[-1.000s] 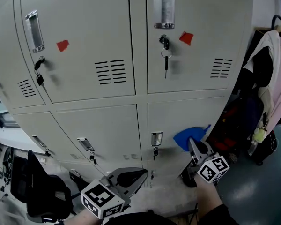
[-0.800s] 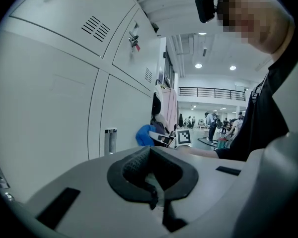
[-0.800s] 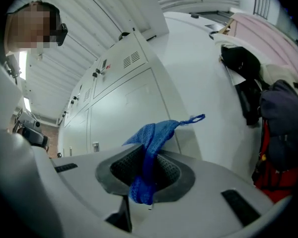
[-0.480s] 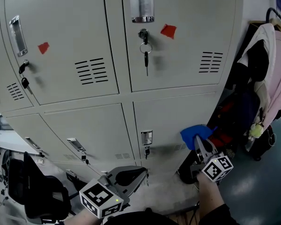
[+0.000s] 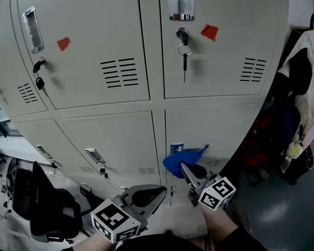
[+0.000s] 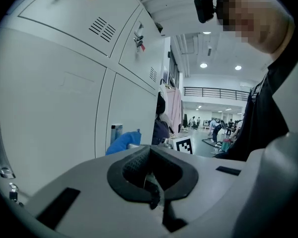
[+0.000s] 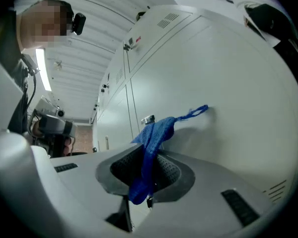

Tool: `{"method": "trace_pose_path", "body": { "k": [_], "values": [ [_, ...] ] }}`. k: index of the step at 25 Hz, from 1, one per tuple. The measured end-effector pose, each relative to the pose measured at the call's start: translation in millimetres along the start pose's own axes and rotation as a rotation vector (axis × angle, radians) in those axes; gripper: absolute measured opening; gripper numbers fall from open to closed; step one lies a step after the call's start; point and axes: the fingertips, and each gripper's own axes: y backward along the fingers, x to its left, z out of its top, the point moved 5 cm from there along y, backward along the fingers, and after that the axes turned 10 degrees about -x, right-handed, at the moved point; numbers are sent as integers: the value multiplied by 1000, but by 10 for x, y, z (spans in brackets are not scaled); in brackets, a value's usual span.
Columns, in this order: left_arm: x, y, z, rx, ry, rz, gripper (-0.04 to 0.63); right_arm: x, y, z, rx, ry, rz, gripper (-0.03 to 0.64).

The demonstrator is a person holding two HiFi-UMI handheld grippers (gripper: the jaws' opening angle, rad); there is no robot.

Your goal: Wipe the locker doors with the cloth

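A blue cloth [image 5: 181, 159] is pressed against the lower right locker door [image 5: 214, 132], just right of its handle [image 5: 176, 148]. My right gripper [image 5: 187, 171] is shut on the cloth. In the right gripper view the cloth [image 7: 150, 148] hangs out of the closed jaws and its loop touches the door [image 7: 223, 108]. My left gripper [image 5: 156, 196] is held low in front of the lockers, shut with nothing in it. From the left gripper view, the cloth [image 6: 122, 142] shows beyond the closed jaws, against the grey door [image 6: 49, 103].
Upper locker doors carry red stickers [image 5: 209, 32], vents [image 5: 119, 72] and keys in locks [image 5: 183, 54]. Clothes and bags [image 5: 298, 98] hang to the right of the lockers. A black chair [image 5: 47, 208] stands at the lower left.
My right gripper has carried the cloth leftward along the lower right door, from its right part to beside the handle. The left gripper has stayed where it was.
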Motion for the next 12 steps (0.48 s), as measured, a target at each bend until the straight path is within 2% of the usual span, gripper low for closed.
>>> {"method": "trace_pose_path", "body": {
  "k": [4,12],
  "values": [
    [45,86,-4,5,2,20,6,-89,2,-137,29,-15,-52,49],
    [37,75,8,5,-1,16,6,-422,269,51,-6,7,-126,49]
  ]
}}
